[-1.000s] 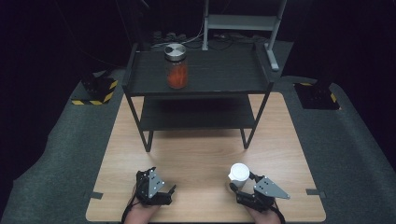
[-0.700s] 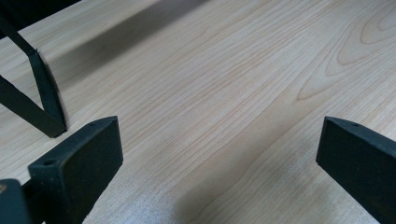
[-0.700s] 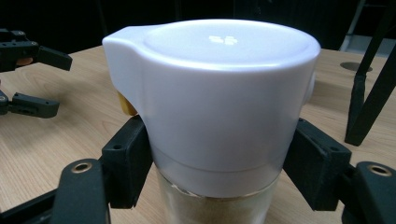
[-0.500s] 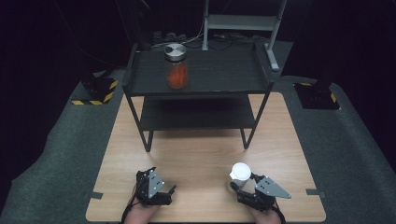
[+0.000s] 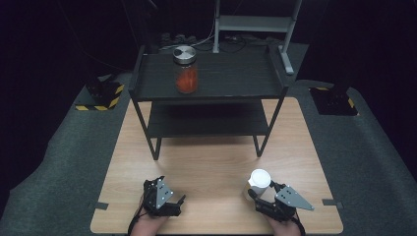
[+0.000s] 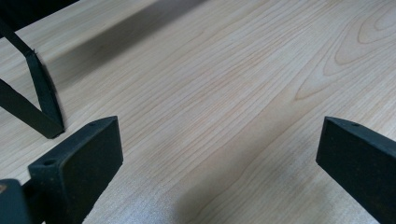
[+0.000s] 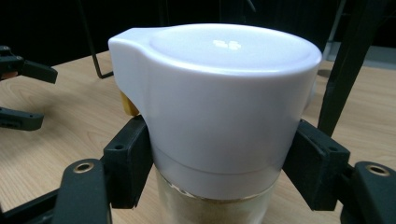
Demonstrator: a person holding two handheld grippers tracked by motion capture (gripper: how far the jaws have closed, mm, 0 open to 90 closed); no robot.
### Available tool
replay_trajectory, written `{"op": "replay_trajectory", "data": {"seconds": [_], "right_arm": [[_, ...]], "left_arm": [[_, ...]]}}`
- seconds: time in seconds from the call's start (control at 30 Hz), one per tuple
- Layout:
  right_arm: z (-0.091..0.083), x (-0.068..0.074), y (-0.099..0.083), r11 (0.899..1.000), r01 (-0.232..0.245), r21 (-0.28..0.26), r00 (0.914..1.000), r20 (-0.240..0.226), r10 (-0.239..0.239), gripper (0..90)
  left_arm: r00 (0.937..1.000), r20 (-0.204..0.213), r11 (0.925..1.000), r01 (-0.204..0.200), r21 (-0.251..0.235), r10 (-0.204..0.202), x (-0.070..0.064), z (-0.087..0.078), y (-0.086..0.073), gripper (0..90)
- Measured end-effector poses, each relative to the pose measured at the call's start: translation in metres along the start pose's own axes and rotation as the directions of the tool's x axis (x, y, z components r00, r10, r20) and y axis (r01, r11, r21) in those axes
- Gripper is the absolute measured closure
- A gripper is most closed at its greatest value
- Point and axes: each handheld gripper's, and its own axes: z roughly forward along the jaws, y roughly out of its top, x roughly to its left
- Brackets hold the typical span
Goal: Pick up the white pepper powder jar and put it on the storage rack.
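Wooden table [image 5: 216, 162], white-capped jar [image 7: 219, 116] between right claw [image 7: 224, 163] jaws

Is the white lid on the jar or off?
On. The white lid caps the jar held between the right gripper jaws, and it looks shut, with no gap.

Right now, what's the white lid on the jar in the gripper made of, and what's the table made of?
The white lid looks like smooth plastic: it is evenly white with a soft shine and rounded moulded edges. The jar under it seems clear, glass or plastic, I cannot tell which, with pale powder inside. The table looks like light wood or a wood-look top, with visible grain lines.
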Motion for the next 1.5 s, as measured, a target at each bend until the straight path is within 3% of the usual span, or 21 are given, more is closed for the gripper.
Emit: {"op": "replay_trajectory", "data": {"seconds": [0.47,1.5], "right_arm": [[-0.014,0.000,0.025,0.999,0.020,-0.047,0.9998,0.010,-0.020,29.9],[-0.005,0.002,0.086,0.988,0.039,-0.151,0.9989,-0.018,-0.042,30.0]], "left_arm": [[0.9999,0.012,1.0000,-0.004,-0.001,0.004,0.002,0.000,0.000,0.8],[0.9995,0.030,1.0000,0.000,0.000,0.000,0.006,0.000,0.000,0.8]]}}
